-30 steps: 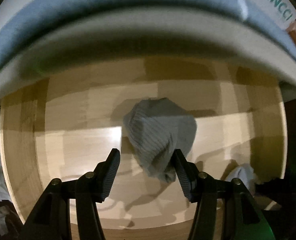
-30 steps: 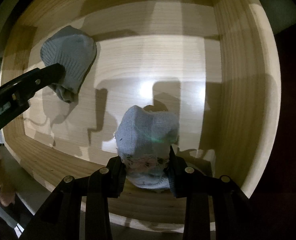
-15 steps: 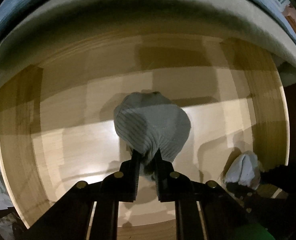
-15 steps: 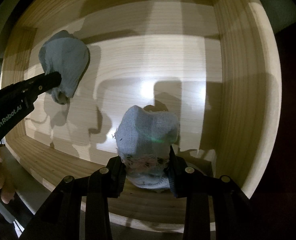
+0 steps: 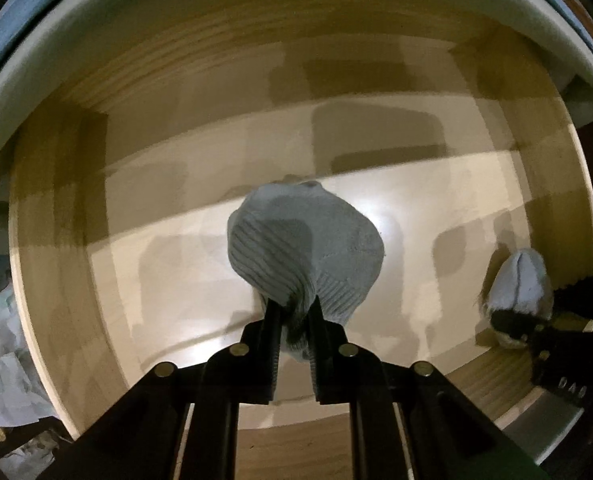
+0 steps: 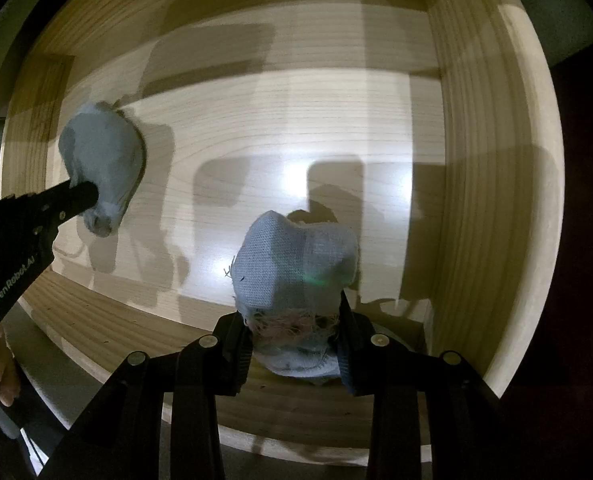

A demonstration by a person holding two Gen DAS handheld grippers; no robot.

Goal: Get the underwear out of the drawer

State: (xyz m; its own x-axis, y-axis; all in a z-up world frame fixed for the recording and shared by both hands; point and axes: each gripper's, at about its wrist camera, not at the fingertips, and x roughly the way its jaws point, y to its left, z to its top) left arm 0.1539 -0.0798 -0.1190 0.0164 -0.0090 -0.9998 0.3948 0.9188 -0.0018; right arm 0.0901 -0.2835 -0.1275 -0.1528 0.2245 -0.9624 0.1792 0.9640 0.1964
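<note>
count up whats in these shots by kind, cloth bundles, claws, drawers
cloth bundles: 2 — grey ribbed bundle and light blue frayed bundle
claws: 2 — left claw and right claw, each shut on a bundle
drawers: 1 — wooden drawer
total: 5

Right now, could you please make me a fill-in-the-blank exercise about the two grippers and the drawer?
1. The left gripper is shut on a ribbed ____ bundle.
2. The right gripper grips a frayed blue bundle near the drawer's ____ wall.
3. The drawer is made of ____.

Missing words: grey; right; wood
</note>
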